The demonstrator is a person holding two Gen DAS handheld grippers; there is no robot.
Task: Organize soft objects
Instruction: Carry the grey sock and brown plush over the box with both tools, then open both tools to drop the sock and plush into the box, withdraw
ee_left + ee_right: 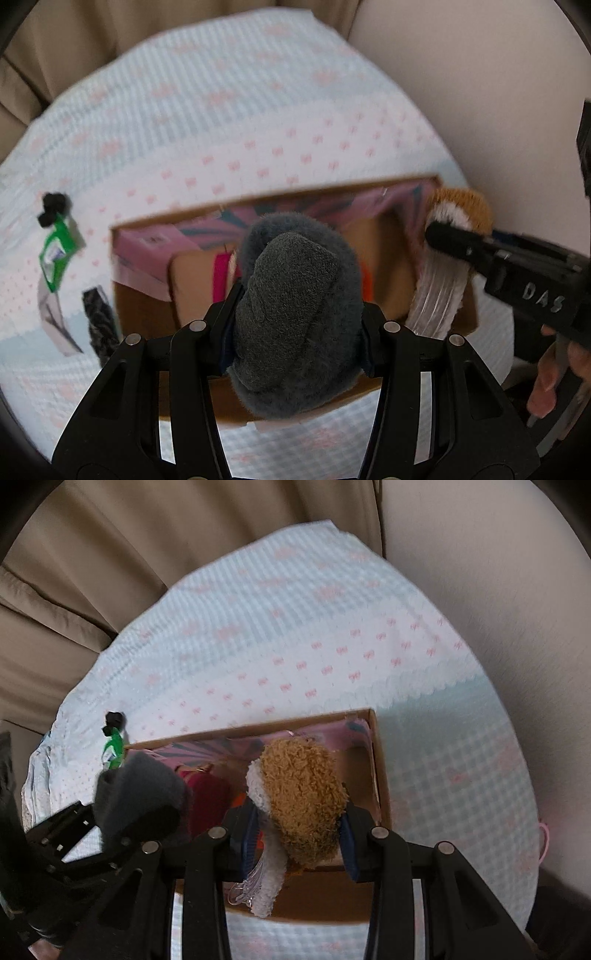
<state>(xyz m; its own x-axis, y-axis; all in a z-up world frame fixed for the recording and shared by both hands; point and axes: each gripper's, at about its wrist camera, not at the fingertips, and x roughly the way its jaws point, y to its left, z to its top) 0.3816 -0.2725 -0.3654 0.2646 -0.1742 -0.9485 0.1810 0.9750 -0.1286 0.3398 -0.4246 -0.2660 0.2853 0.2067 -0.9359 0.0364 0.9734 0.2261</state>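
Holding a grey fuzzy slipper (295,314) clamped in my left hand-held gripper (295,332) and a brown plush toy (303,797) pinched in my right hand-held gripper (299,834), both above the open cardboard box (380,775) on the bed (295,627), I should lower each well inside its walls before letting go.

Matte black plastic two-finger left gripper (295,314), silver rivets; identical right gripper (295,823), blue pads, embossed "DAS".

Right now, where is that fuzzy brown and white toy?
The brown and white plush toy is clamped in the right tongs, hanging over the right end of the open cardboard box, beside the grey fuzzy slipper.
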